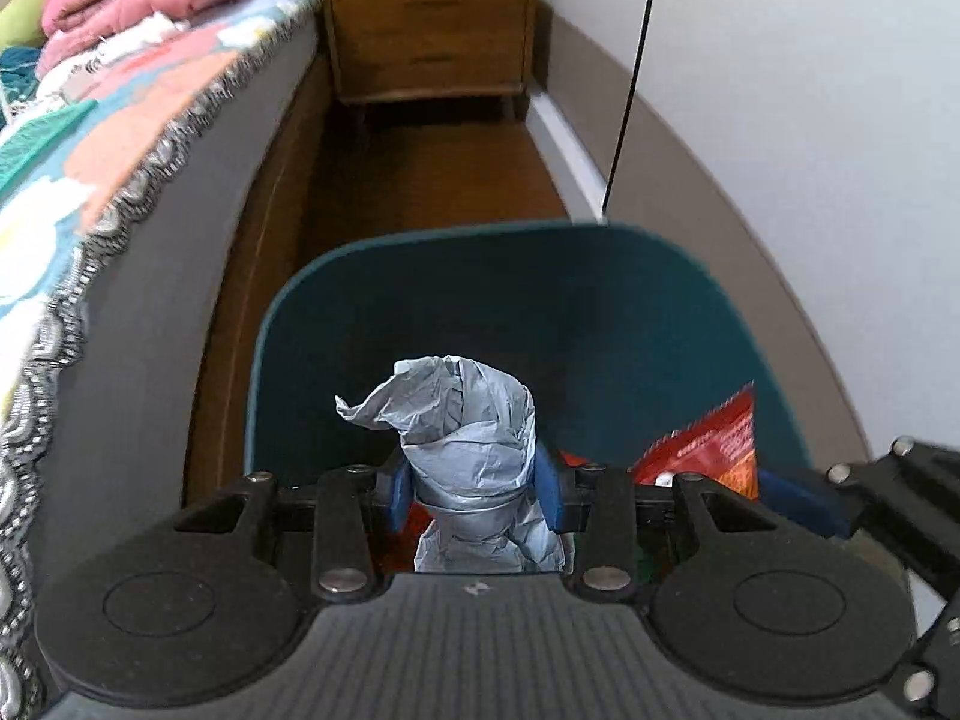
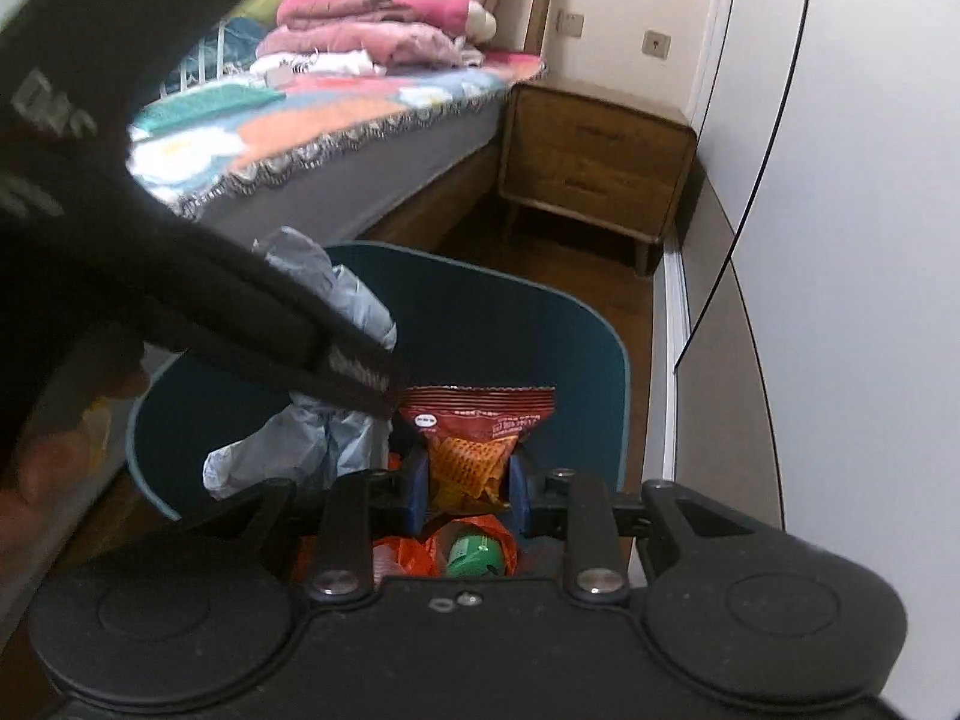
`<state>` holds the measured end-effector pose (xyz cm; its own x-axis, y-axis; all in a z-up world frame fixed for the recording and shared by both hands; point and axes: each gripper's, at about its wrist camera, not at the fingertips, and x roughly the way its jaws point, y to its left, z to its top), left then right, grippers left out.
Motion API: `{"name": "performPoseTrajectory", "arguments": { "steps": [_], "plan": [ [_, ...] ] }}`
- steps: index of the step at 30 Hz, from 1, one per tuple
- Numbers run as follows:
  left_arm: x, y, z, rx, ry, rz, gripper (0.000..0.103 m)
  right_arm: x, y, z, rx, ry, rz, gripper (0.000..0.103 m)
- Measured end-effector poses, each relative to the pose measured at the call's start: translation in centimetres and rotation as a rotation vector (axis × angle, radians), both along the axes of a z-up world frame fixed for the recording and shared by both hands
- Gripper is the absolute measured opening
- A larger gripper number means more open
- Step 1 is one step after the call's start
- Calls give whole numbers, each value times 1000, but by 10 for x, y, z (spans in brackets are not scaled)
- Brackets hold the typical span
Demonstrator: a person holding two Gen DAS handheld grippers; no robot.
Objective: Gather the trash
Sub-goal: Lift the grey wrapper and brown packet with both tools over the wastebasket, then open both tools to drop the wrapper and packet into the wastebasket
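A dark teal trash bin (image 1: 480, 252) stands on the floor between bed and wall, with both grippers over its mouth. My left gripper (image 1: 477, 489) is shut on a crumpled pale blue paper wad (image 1: 468, 438) that sticks up between its blue pads. My right gripper (image 2: 468, 489) is shut on a red and orange snack bag (image 2: 480, 438), held above the bin (image 2: 528, 330). The snack bag (image 1: 708, 444) also shows at the right of the left wrist view. The paper wad (image 2: 336, 294) and left gripper body cross the right wrist view. Orange and green trash (image 2: 474, 552) lies inside the bin.
A bed with a colourful fringed blanket (image 1: 120, 120) and folded pink clothes (image 2: 372, 18) runs along the left. A wooden nightstand (image 1: 429, 36) stands beyond the bin. White wardrobe panels (image 2: 840, 210) line the right side, leaving a narrow strip of wooden floor (image 1: 432, 168).
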<state>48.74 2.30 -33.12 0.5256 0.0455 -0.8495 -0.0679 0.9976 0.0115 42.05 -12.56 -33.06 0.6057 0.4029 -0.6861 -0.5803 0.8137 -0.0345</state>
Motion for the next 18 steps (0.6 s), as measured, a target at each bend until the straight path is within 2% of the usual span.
{"name": "performPoseTrajectory", "arguments": {
  "steps": [6, 11, 18],
  "plan": [
    [16, 2, -18, 32, 26, -22, 39, 11, 14, -8, -23, 25, 28, 25],
    [25, 1, -28, 30, 52, -39, 39, 22, 11, -20, -8, 95, 32, 26],
    [33, 4, -39, -7, 59, -37, 41, 24, 13, -23, -55, 84, 38, 28]
  ]
}}
